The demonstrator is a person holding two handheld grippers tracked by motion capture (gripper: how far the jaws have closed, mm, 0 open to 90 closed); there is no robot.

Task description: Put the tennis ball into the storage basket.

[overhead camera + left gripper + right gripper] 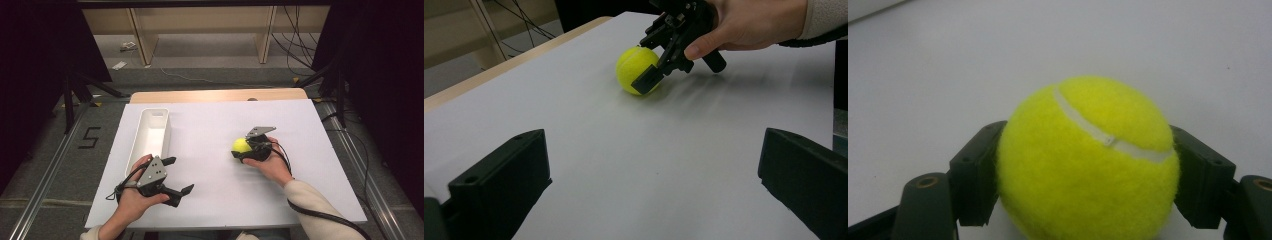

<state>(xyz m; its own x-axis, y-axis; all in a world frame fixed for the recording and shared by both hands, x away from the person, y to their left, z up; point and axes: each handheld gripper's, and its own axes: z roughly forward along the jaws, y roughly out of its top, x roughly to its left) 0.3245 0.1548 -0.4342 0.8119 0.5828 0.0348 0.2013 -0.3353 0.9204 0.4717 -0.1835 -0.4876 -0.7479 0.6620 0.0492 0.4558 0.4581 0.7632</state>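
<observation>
While the right gripper [243,151] clasps one tennis ball [241,145] — one white bin [151,134] nearby

White table surface [215,150] between the left gripper [176,176] and the tennis ball [241,145] lies open. White bin [150,134] stands along the left edge, the sole obstacle near the left gripper.

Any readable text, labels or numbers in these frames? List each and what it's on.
"5" – a large dark numeral marked on the grey floor left of the table, high view.
Tennis ball held between the jaws of the right gripper: a white seam, no brand print legible.
White bin, left gripper: no markings readable.
</observation>
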